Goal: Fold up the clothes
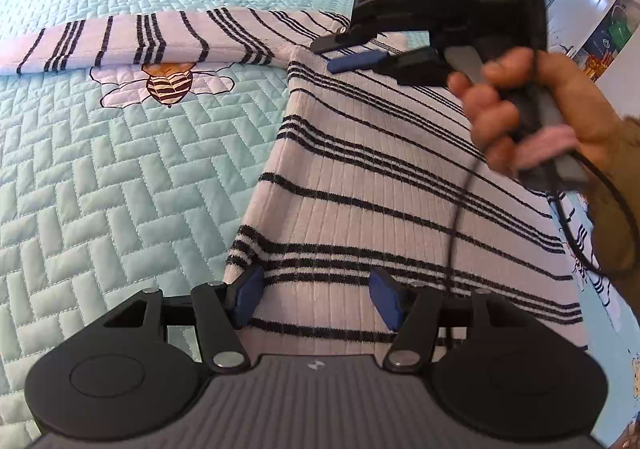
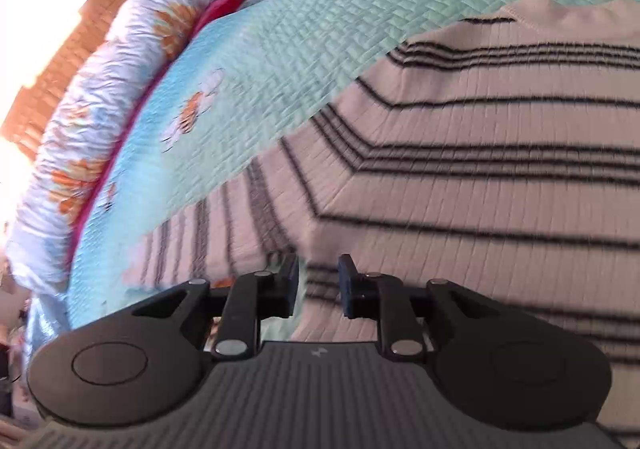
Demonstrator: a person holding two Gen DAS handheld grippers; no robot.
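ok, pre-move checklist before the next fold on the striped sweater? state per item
1. Sweater lies flat on the quilt: ok, body spread with no big bunching.
2. Sleeve laid out: ok, it stretches sideways across the quilt, not yet folded in.
3. Left gripper free: ok, jaws wide over the hem, nothing pinched between them.
4. Right gripper free: ok, a narrow gap shows between its pads and no cloth in it.
5. Grippers apart: ok, the right one is up near the shoulder, well clear of the left.
6. Right view sharp enough to aim: not ok, motion blur.
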